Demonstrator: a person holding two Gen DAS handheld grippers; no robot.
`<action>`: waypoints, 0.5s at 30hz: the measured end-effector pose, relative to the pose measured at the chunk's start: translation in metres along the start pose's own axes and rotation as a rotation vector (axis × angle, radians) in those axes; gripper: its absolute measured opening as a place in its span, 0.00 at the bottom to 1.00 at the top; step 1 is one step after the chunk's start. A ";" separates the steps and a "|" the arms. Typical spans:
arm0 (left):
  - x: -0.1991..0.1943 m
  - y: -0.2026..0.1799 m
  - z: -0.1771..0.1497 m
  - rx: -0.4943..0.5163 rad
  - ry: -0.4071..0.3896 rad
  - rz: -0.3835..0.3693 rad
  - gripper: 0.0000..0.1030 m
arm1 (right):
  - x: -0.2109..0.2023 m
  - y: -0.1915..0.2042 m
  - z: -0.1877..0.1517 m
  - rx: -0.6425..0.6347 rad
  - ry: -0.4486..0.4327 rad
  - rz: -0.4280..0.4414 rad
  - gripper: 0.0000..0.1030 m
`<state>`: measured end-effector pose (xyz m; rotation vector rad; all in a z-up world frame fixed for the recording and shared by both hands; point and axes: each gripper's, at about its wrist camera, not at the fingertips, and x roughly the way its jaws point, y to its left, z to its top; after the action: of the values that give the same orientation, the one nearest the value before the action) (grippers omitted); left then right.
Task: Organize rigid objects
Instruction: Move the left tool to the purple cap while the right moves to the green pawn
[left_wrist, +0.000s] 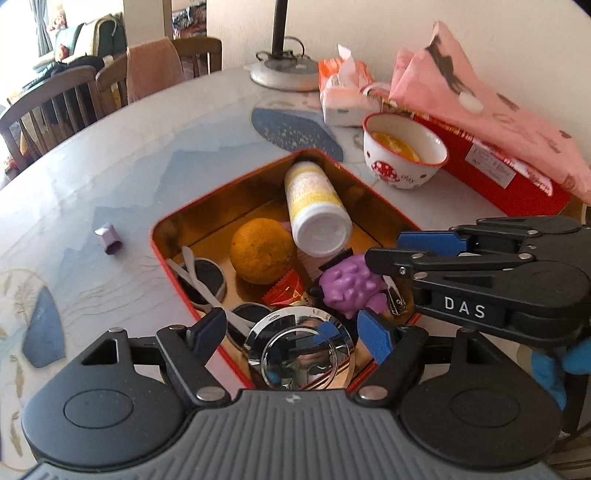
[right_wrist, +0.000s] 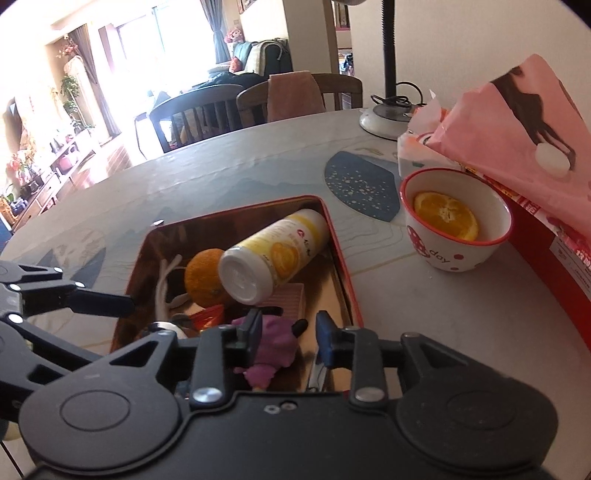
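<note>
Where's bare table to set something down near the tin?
Free: table left of the tin, around the purple cap; also the strip between tin and bowl. Crowded: inside the tin, and the far right by the red box.

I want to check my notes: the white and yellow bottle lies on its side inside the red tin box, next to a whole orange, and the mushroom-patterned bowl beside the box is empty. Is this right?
Not fully. The white mushroom-patterned bowl is not empty: the right wrist view shows an orange slice inside. The rest holds: the white and yellow bottle lies on its side in the red tin box, next to the whole orange.
</note>
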<state>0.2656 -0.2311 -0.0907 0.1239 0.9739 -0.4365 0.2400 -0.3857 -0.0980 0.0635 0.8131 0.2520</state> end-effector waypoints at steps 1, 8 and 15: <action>-0.006 0.001 -0.001 -0.002 -0.012 -0.001 0.76 | -0.002 0.001 0.000 0.002 -0.003 0.007 0.34; -0.047 0.016 -0.013 -0.026 -0.105 0.027 0.76 | -0.021 0.018 0.002 -0.015 -0.037 0.032 0.47; -0.084 0.055 -0.026 -0.079 -0.190 0.102 0.76 | -0.040 0.052 0.001 -0.038 -0.071 0.049 0.58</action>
<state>0.2278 -0.1485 -0.0411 0.0597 0.7933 -0.3097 0.2040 -0.3456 -0.0613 0.0568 0.7365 0.3096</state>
